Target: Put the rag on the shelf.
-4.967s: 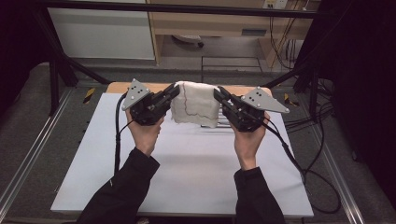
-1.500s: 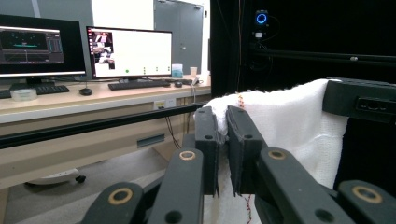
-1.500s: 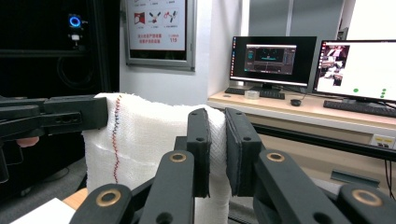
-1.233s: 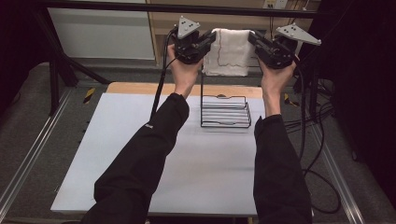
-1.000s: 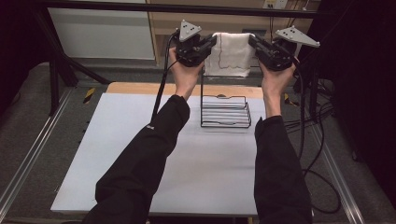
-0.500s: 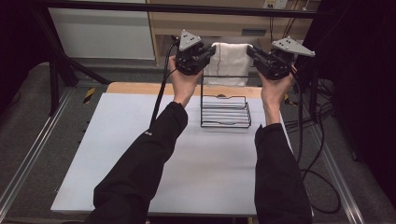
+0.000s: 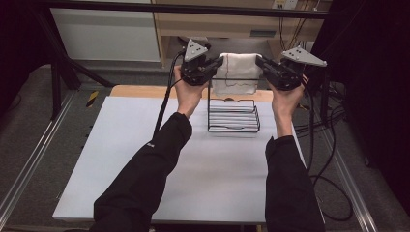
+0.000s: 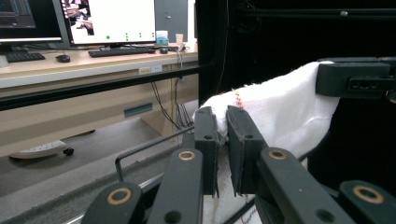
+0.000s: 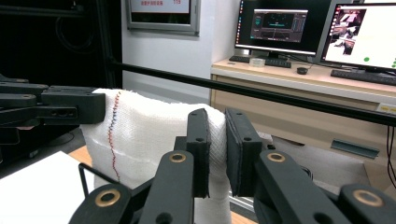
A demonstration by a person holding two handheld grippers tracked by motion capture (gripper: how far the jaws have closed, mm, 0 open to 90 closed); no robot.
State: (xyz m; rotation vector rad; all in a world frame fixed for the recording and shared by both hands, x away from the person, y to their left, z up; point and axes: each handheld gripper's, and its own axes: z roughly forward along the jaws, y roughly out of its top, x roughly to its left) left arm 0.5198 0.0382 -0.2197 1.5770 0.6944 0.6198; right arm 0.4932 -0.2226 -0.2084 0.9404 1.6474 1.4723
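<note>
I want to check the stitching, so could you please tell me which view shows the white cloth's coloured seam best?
The right gripper view: the white woven cloth faces the camera, its seam running down the left side. The left gripper view shows a short stretch of stitching near the top fold; the high view shows the cloth small, the seam a faint line.

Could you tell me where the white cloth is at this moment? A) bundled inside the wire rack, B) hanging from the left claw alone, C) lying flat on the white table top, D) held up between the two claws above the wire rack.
D: the left claw and the right claw each pinch a top corner of the white cloth, which hangs stretched between them over the back rail of the black wire rack.
</note>
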